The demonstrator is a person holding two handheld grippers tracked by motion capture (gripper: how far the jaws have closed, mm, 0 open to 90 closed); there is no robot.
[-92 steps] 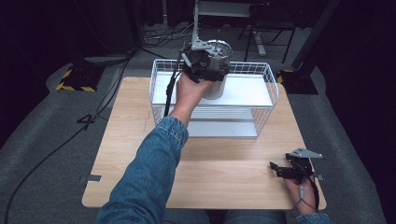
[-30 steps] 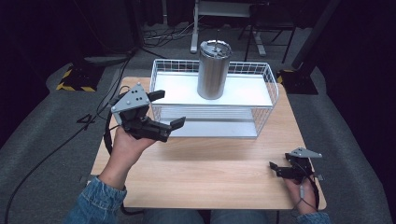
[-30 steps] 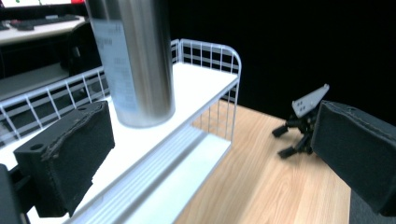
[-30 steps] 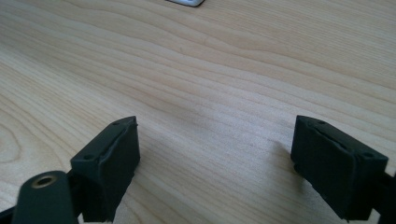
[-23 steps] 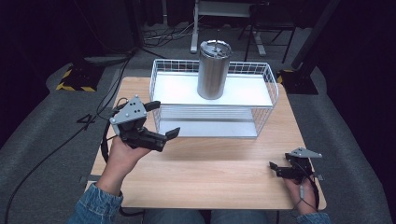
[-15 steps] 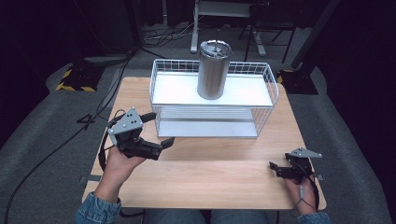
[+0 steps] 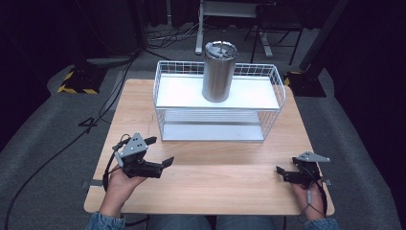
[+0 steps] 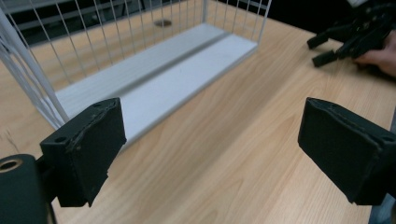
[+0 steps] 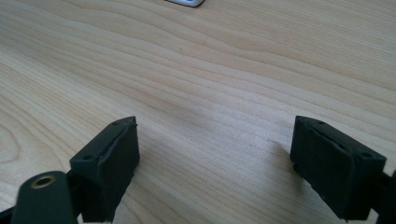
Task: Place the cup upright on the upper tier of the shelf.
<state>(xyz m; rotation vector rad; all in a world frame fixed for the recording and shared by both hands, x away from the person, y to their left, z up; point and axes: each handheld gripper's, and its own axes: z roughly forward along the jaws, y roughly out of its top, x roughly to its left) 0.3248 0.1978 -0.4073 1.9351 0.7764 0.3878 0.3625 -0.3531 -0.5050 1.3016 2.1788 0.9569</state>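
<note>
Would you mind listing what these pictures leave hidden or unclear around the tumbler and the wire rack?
- Tumbler, high view: its far side faces away, and its lid detail is too small.
- Wire rack, left gripper view: its top shelf is cut off by the upper edge.
- Right gripper, high view: its fingertips are too small and dark to separate.

I'm working in what looks like a lab or recording studio: a lone wooden table (image 7: pixel 201 187) on grey carpet (image 7: pixel 43 143), dark surroundings, loose cables (image 7: pixel 172 36) across the floor, a hazard-striped stand base (image 7: pixel 76 81) and metal equipment legs (image 7: pixel 198 28) behind.
</note>
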